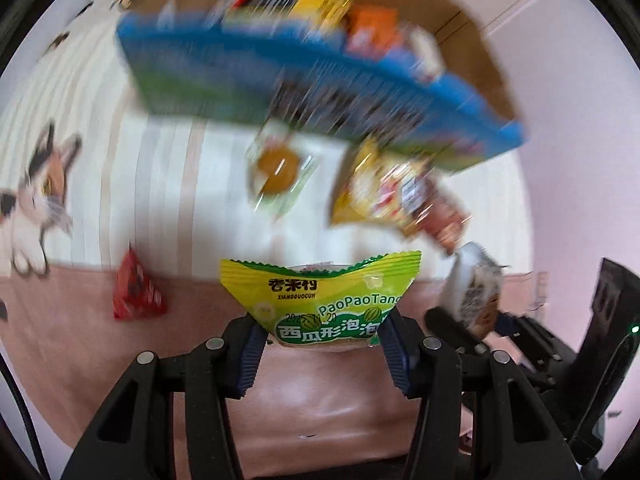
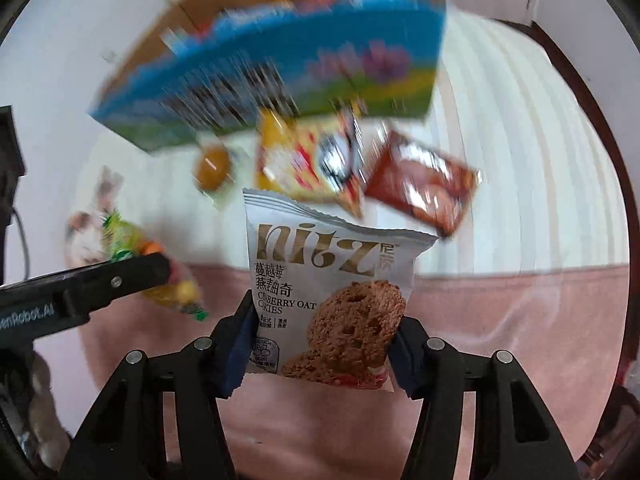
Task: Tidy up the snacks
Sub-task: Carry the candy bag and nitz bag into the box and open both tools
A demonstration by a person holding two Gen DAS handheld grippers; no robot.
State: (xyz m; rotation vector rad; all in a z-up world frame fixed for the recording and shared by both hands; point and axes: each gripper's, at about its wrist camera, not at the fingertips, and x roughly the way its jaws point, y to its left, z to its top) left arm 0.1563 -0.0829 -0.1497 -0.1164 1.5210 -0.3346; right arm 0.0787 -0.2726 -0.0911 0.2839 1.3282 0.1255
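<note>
A soft surface is seen below both grippers: a white cloth with pale stripes and a printed calico cat (image 1: pixel 40 196), bordered nearer the cameras by a plain pink band (image 1: pixel 320 392). Pale walls are seen around it.

Two packets are held, one in each gripper. A green and yellow candy packet printed with watermelons (image 1: pixel 320 300) is clamped between the blue pads of the left gripper (image 1: pixel 320 354). A silver cookie packet printed with a brown oat cookie (image 2: pixel 328 300) is clamped between the pads of the right gripper (image 2: pixel 320 356).

On the cloth, four loose snacks can be counted: a small red triangular packet (image 1: pixel 136 292), a clear wrapper with a round brown sweet (image 1: pixel 278 170), a yellow packet (image 2: pixel 304 160) and a dark red packet (image 2: pixel 424 184); the last two lie touching.

Beyond them, one open brown cardboard box (image 1: pixel 464 40) is seen, with a blue and green carton (image 1: pixel 240 68) against its near side. Several blurred packets in yellow, orange and red are seen inside the box; their number cannot be told
</note>
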